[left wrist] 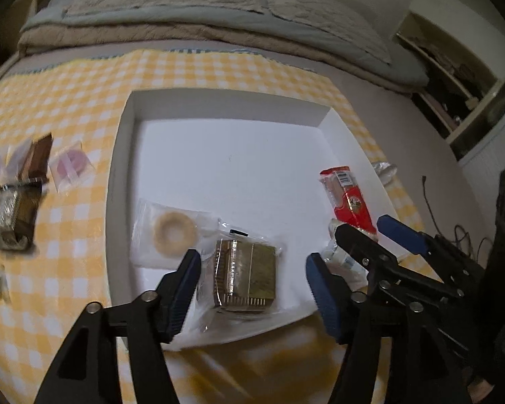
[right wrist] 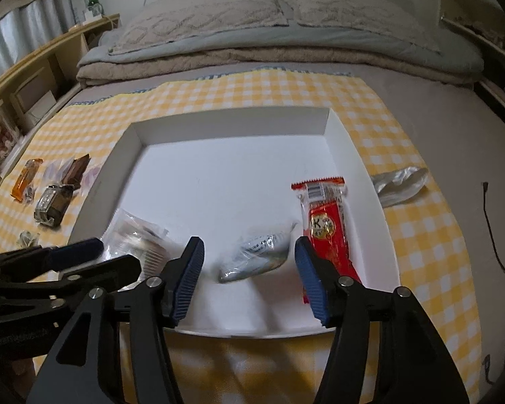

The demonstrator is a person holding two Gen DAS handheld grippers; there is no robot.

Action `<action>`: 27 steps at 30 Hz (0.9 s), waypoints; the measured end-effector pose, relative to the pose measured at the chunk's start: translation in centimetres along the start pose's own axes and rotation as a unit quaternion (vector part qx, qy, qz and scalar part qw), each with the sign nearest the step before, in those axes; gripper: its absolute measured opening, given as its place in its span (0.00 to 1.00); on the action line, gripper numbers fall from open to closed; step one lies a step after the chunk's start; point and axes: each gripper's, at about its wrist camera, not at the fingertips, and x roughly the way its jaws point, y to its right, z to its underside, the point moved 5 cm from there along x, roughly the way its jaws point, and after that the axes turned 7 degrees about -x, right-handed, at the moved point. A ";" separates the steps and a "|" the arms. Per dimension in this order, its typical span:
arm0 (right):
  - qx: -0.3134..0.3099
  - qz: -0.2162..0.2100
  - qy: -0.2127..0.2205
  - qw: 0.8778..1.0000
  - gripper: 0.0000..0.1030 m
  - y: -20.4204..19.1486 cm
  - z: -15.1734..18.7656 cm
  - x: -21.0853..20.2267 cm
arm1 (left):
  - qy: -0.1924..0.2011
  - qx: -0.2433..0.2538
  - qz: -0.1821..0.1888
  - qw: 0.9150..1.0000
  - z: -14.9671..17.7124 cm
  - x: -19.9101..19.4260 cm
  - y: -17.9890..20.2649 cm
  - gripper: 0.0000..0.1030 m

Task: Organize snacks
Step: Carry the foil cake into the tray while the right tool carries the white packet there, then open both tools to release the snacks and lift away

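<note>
Snacks, assorted, part sorted into a white tray point(right wrist: 350, 155) on a yellow checked cloth point(right wrist: 431, 235) spread over the bed.

Item 1: gold foil block in clear wrap point(left wrist: 244, 274), at the tray's near edge. I judge it light but firm at the core, with a slick, crinkly film; best taken across the block's two flat sides, not by the loose wrap. It lies directly between the fingers of my left gripper point(left wrist: 252, 281), which stands wide open, pads clear of it on both sides.

Item 2: small silvery pouch point(right wrist: 256, 256), near the tray's front. I judge it soft, light and prone to sliding; pinch its fuller middle. It sits ahead of and between the fingers of my right gripper point(right wrist: 249, 277), also wide open, not touching.

Item 3: red wrapped bar point(right wrist: 328, 225), along the tray's right wall, just beside the right gripper's outer finger.

Item 4: ring biscuit in clear packet point(left wrist: 171, 232), left of the foil block, likely brittle.

Unsorted: a cluster of packets point(right wrist: 55, 188) left of the tray, on the cloth.
</note>
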 end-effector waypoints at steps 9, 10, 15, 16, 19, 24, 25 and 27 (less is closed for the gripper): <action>0.003 0.000 -0.010 1.000 0.67 0.3 0.8 -0.2 | 0.004 0.029 -0.018 0.999 1.5 -1.2 0.7 0.70; 0.003 0.000 -0.010 1.000 0.67 0.3 0.8 -0.3 | 0.006 0.031 -0.020 0.999 1.5 -1.5 0.7 0.70; 0.003 0.001 -0.009 1.000 0.69 0.3 0.9 -0.6 | 0.016 0.044 -0.026 0.999 2.0 -3.0 0.5 0.74; 0.004 0.002 -0.007 1.000 0.72 0.3 0.9 -0.8 | 0.019 0.046 -0.027 0.998 2.0 -3.3 0.4 0.76; 0.004 0.004 -0.001 1.000 0.77 0.3 0.9 -1.6 | 0.026 0.053 -0.028 0.998 2.4 -4.4 0.1 0.82; 0.010 0.012 0.008 1.000 0.82 0.3 0.8 -3.0 | 0.040 0.063 -0.029 0.997 3.1 -6.5 -0.5 1.00; 0.010 0.014 0.011 1.000 0.85 0.2 0.8 -3.3 | 0.042 0.066 -0.030 0.997 3.2 -7.0 -0.8 1.00; 0.009 0.022 0.019 1.000 0.90 0.1 0.8 -4.0 | 0.045 0.069 -0.033 0.996 3.4 -7.8 -1.1 1.00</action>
